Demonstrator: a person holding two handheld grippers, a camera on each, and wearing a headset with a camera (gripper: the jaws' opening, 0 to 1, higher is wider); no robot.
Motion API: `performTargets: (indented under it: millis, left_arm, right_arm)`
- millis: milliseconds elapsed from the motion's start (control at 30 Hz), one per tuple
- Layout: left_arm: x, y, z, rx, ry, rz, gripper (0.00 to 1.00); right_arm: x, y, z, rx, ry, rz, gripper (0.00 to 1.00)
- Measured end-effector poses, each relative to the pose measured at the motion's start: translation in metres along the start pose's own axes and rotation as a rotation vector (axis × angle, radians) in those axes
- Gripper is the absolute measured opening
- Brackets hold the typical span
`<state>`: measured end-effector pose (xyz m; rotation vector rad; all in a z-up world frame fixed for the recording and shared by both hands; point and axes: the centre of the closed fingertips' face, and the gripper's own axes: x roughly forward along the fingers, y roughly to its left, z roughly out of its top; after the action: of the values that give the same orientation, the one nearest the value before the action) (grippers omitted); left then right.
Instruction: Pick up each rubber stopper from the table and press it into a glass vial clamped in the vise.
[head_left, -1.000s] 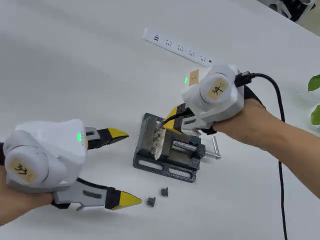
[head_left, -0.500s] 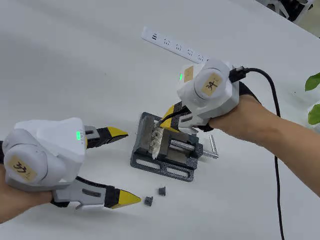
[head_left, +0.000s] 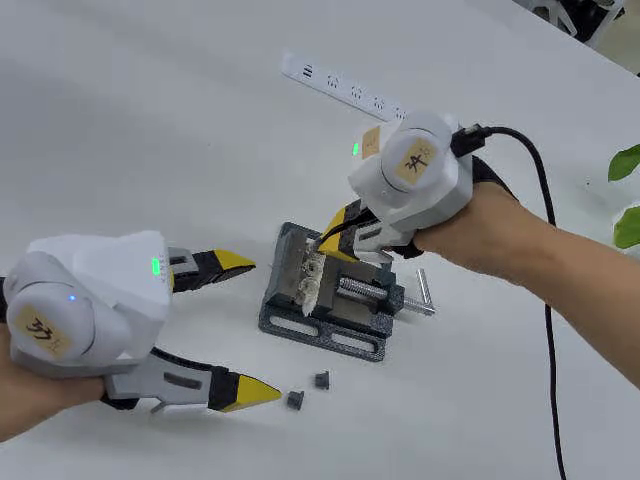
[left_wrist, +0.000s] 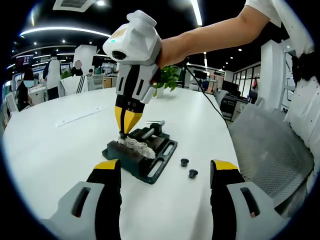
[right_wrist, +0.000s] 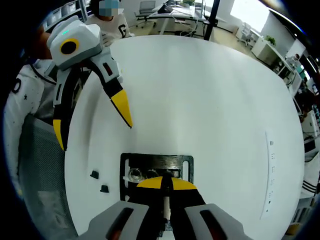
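Observation:
A dark metal vise (head_left: 322, 333) stands mid-table with a row of glass vials (head_left: 311, 281) clamped in it. My right gripper (head_left: 334, 238) points down at the far end of that row, jaws shut, tips (left_wrist: 125, 131) touching a vial top. From above, its shut tips (right_wrist: 167, 181) cover that vial, next to two open vials (right_wrist: 134, 175). Whether a stopper sits under the tips is hidden. Two dark rubber stoppers (head_left: 295, 400) (head_left: 322, 379) lie on the table in front of the vise. My left gripper (head_left: 248, 328) is open and empty, its lower tip just left of the stoppers (left_wrist: 185, 161).
A white power strip (head_left: 345, 90) lies at the back of the white table. A black cable (head_left: 545, 200) trails from the right gripper along the forearm. Green plant leaves (head_left: 625, 190) show at the right edge. People and chairs stand beyond the table.
My right gripper's body has leaned a little further over the vise while its tips stay on the vials. The left gripper and both loose stoppers have held their places.

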<state>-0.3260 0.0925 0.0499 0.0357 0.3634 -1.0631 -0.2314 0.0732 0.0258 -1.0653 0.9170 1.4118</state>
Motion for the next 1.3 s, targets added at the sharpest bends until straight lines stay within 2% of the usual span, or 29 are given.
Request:
performTargets:
  millis: [733,1300]
  left_arm:
    - [0.0019,-0.0009,0.0016,0.001,-0.007,-0.003,0.72]
    - [0.0002,0.0,0.0032,0.004,-0.01,0.003,0.72]
  right_arm:
    - [0.0015,-0.0009,-0.0002,0.005,0.016,0.01,0.0]
    - [0.0022,-0.0008,0.0005,0.014,0.102,0.04,0.0]
